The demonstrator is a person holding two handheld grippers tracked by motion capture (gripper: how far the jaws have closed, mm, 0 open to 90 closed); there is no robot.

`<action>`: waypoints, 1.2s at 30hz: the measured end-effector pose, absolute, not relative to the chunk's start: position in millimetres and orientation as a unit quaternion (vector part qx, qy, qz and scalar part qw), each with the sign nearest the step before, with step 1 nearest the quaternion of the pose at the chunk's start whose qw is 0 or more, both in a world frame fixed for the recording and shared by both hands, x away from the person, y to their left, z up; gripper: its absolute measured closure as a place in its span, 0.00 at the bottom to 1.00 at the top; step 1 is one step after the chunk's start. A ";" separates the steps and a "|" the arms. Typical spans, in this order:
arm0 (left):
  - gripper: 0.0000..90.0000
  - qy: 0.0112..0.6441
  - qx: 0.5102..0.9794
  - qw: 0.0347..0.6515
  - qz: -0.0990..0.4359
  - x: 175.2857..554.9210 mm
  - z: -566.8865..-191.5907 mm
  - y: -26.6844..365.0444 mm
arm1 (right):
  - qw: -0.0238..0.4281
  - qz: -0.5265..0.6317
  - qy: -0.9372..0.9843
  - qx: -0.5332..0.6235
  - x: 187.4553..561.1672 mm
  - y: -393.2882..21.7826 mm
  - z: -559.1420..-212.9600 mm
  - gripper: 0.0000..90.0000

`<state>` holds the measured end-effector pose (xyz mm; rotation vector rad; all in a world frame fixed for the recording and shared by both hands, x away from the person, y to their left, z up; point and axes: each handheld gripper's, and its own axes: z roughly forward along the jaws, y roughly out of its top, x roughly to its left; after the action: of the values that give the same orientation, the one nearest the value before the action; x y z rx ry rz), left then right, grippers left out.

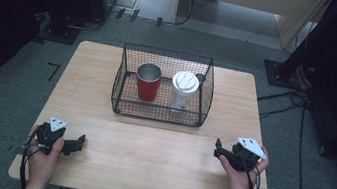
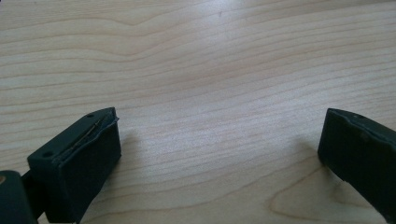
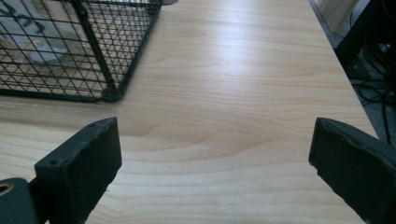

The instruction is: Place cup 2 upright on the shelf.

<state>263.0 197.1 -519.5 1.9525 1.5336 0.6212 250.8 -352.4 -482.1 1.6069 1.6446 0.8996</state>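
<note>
Right gripper (image 1: 218, 151): jaws spread, empty, over pale wooden table (image 1: 147, 157).
Left gripper (image 1: 79, 142): jaws spread, empty.
Black wire-mesh basket (image 1: 122, 87): mid-table, beyond both, nearer right gripper, ahead to its left.
Contents: upright red metal-lined cup (image 1: 148, 82); white lidded cup (image 1: 184, 90).

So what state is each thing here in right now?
Red cup: upright, open-topped, in the wire basket.
White cup: upright, lidded, beside the red one.
Left gripper: fingers wide open, holding nothing.
Right gripper: fingers wide open, holding nothing.
</note>
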 end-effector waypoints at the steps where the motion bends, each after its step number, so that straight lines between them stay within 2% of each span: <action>1: 0.00 0.574 0.731 0.287 0.233 263.0 -519.5 197.0 | 0.329 0.343 0.628 0.616 249.7 -353.9 -482.5 0.03; 36: 0.00 0.573 0.731 0.287 0.233 263.0 -519.5 197.1 | 0.333 0.284 0.603 0.667 210.6 -419.2 -509.9 0.03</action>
<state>263.0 197.1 -519.5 1.9540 1.5318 0.6215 210.6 -419.2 -509.9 1.7416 1.5749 0.7424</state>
